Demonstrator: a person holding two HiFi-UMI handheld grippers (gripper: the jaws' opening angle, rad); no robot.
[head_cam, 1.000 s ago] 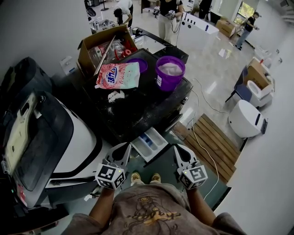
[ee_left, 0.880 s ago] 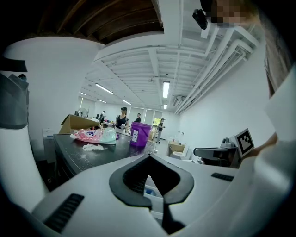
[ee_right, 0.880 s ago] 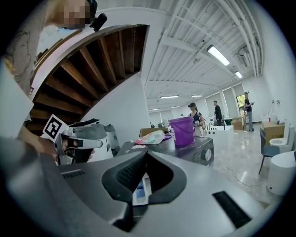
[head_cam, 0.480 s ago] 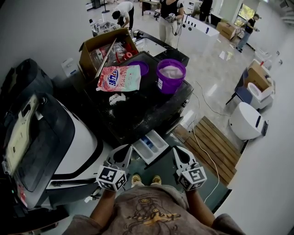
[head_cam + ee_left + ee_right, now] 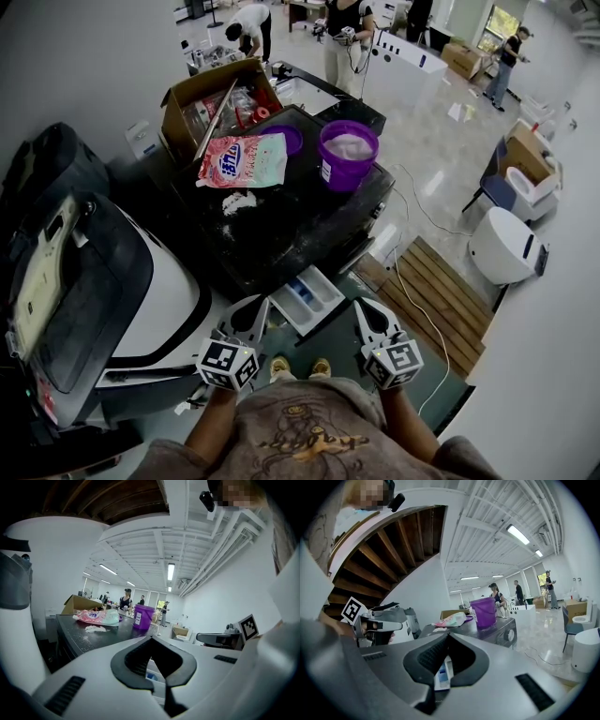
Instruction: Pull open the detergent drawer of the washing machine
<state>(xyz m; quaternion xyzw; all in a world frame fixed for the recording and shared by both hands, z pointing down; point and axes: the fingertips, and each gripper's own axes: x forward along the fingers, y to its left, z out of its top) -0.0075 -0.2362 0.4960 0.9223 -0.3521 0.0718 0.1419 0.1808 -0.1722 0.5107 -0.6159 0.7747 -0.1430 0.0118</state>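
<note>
The detergent drawer [image 5: 306,298] stands pulled out from the front of the dark washing machine [image 5: 281,230], between the two grippers. The left gripper [image 5: 251,307] and right gripper [image 5: 364,305] flank it, each clenched with jaws together and grasping nothing. A purple bucket [image 5: 348,150] and a pink detergent bag [image 5: 244,159] rest on the machine's top.

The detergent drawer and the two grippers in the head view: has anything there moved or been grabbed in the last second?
Nothing visibly changed. The detergent drawer stands pulled out of the washing machine as before. The left gripper and right gripper stay shut, holding nothing, in front of the drawer on either side.
</note>
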